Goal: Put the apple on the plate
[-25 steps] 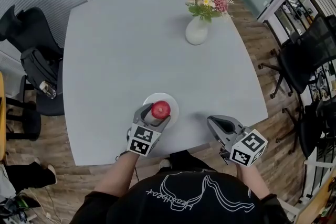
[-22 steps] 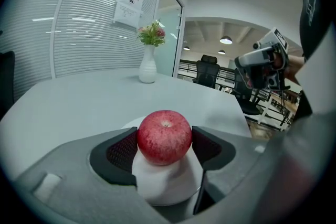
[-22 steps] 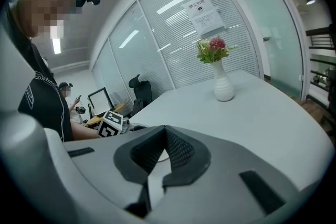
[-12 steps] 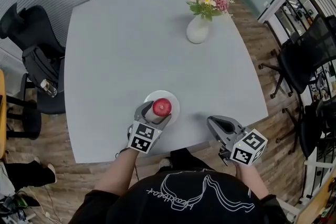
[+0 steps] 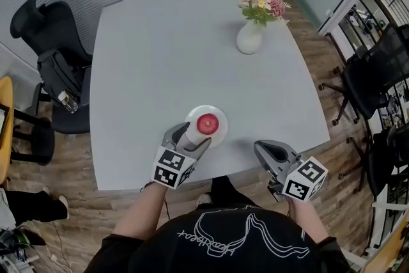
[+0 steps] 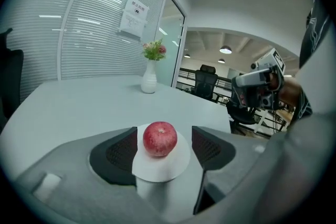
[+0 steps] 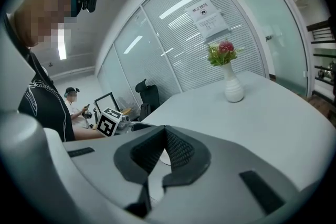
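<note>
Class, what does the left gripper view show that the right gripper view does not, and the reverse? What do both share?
Left gripper view only: the apple resting on the plate inside the open left gripper, and the right gripper from outside. Right gripper view only: its shut, empty jaws, a marker cube, a seated person. Shared: the flower vase on the table.

The apple [image 5: 207, 124] is red, the plate [image 5: 221, 132] white, the counter [image 5: 179, 54] pale grey. The vase [image 5: 249, 40] is white, its flowers [image 5: 263, 5] pink and yellow among green leaves. The left tool [image 5: 190, 137] and right tool [image 5: 265, 149] are grey with black pads [image 6: 122, 152] and black-and-white square patterns.
</note>
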`<state>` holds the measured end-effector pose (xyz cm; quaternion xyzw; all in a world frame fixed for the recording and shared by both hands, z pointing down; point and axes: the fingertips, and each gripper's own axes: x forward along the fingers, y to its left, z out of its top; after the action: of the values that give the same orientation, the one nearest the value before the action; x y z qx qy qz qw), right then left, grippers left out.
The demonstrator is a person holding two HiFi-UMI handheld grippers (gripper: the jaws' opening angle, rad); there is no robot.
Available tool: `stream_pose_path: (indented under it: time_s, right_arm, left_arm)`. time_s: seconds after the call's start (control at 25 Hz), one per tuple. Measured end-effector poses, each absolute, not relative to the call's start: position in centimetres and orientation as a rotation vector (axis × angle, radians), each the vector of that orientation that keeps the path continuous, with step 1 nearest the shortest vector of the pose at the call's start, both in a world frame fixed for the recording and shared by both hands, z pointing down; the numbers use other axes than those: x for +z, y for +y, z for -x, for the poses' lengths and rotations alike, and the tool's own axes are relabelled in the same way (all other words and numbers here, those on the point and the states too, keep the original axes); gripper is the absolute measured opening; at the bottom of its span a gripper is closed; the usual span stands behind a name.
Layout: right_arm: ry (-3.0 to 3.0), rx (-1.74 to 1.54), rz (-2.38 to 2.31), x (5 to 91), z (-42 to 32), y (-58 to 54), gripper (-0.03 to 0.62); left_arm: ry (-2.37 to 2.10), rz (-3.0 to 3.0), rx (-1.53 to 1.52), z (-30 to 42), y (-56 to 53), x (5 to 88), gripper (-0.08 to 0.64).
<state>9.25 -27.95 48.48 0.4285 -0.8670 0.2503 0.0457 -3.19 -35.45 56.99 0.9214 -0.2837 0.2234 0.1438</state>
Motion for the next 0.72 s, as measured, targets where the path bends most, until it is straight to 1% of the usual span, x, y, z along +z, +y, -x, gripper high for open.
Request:
stream_pose_path:
  time_s: [0.16, 0.28, 0.36, 0.52, 0.72]
  right_arm:
    - [-2.7, 0.702, -1.293, 46.2, -7.3, -26.9, 0.009]
    - [-2.741, 0.658, -1.277, 44.5, -5.7, -26.3, 0.009]
    - [-2.765, 0.632, -1.264, 43.6, -4.7, -25.7, 0.009]
    - [-2.803, 0.594, -1.227, 42.4, -2.7, -24.3, 0.009]
    - [-2.831, 0.559, -1.163, 41.4, -0.7, -22.6, 0.009]
  left_arm:
    - [-0.818, -2.655, 0.563, 4.8, -33.4, 53.7, 0.331]
    - [-0.813, -2.653, 0.483, 6.1, -32.1, 50.8, 0.304]
    - [-0.802, -2.662, 0.43, 6.9, -31.2, 48.8, 0.248]
    - [-0.711, -2.695, 0.34, 7.5, -28.3, 45.2, 0.112]
    - [-0.592, -2.691, 0.267, 7.7, -24.6, 42.0, 0.028]
